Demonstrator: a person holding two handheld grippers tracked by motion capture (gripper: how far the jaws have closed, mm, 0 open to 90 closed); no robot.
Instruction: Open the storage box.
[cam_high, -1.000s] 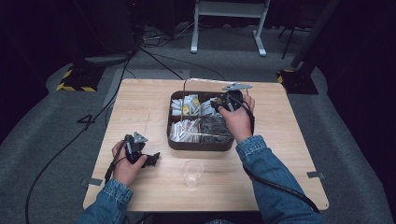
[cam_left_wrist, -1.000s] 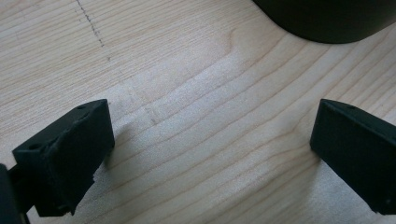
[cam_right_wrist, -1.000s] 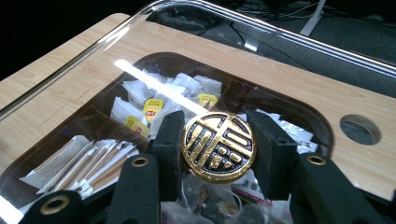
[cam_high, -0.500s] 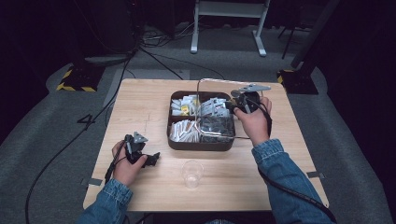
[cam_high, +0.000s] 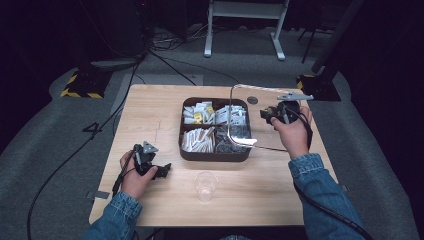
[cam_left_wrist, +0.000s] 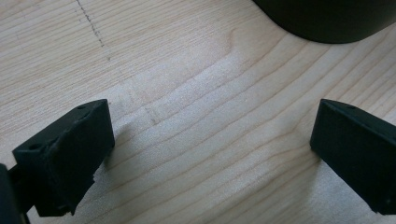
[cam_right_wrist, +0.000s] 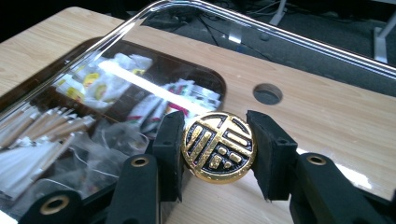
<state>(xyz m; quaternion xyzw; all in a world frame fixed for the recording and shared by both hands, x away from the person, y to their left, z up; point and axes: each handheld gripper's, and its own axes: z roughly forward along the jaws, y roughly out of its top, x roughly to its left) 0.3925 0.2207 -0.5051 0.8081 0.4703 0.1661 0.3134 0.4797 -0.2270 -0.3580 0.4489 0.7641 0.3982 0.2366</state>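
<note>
Two tools apart: right tool (cam_right_wrist: 218, 154) clamped on clear lid's (cam_high: 240, 115) gold knob (cam_right_wrist: 218, 146) beside compartment box (cam_high: 215, 156), left tool (cam_left_wrist: 210, 158) spread wide over wooden surface (cam_left_wrist: 196, 93).

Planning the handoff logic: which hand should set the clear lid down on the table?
Right. The right gripper is already shut on the gold knob of the clear lid, held tilted beside the tray. The left gripper rests open on the table, holding nothing.
</note>
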